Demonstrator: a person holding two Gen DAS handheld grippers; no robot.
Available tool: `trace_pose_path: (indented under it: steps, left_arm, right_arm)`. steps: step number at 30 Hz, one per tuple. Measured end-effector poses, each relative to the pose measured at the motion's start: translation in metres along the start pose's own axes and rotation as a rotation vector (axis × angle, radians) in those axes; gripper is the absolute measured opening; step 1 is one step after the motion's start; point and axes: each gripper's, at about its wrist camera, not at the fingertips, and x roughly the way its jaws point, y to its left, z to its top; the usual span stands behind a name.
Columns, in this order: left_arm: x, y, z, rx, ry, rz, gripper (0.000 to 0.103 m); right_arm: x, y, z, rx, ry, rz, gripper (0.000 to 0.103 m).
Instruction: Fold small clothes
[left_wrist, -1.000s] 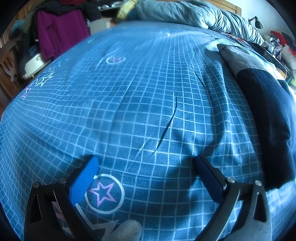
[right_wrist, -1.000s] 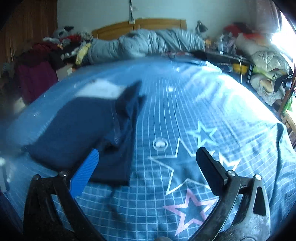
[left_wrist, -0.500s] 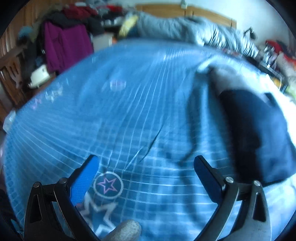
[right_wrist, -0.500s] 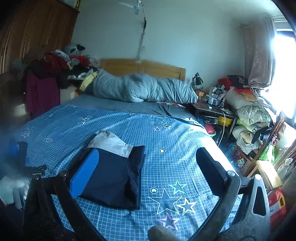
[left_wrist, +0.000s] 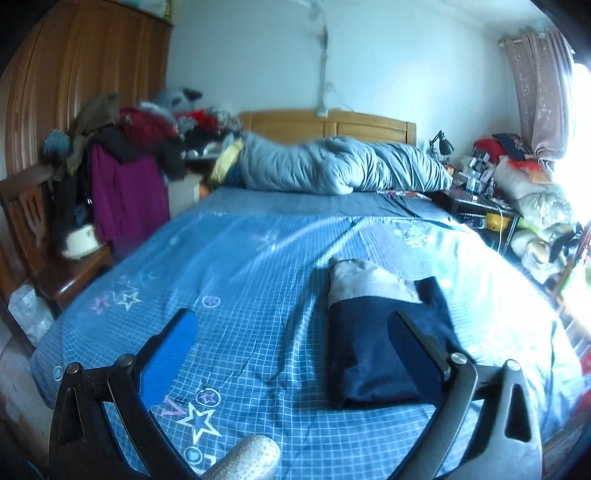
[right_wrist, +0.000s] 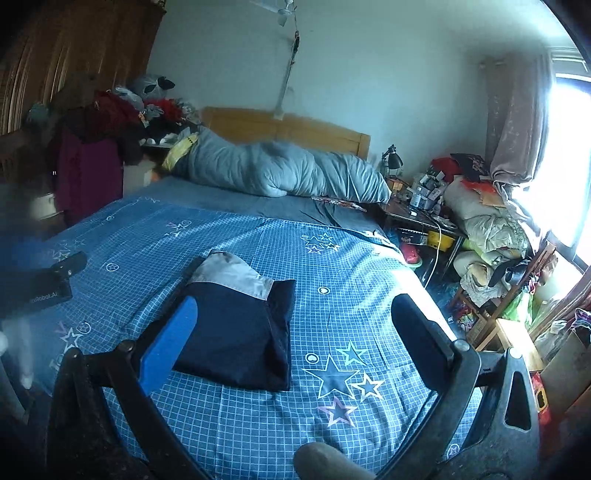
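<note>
Here the bed (right_wrist: 258, 424) carries a grey quilt (right_wrist: 280, 173) by its headboard and folded navy shorts (right_wrist: 236, 332) near the foot. Left claw (left_wrist: 291, 350) and right claw (right_wrist: 291, 332) hover spread, holding nothing.

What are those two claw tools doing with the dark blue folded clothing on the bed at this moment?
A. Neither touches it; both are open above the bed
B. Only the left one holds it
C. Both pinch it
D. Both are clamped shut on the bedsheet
A: the left gripper and right gripper are both open and empty, and the folded garment lies alone on the bedsheet.
</note>
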Motion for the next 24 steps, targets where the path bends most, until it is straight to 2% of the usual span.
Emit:
trace_pose_path:
  steps: [4, 10, 15, 24]
  left_arm:
    - [-0.037, -0.006, 0.016, 0.007, -0.057, 0.013, 0.103]
    - [-0.069, -0.003, 0.034, -0.003, -0.119, 0.045, 0.103]
    - [-0.078, -0.005, 0.046, -0.015, -0.103, 0.117, 0.103]
    - [-0.085, -0.018, 0.051, 0.017, -0.07, 0.118, 0.103]
  right_arm:
    - [-0.009, 0.004, 0.003, -0.005, -0.013, 0.02, 0.103]
    - [-0.017, 0.011, 0.011, -0.009, -0.04, 0.052, 0.103]
    - [-0.017, 0.011, 0.015, 0.004, -0.033, 0.079, 0.103]
    - [-0.019, 0.011, 0.011, 0.019, -0.026, 0.09, 0.103]
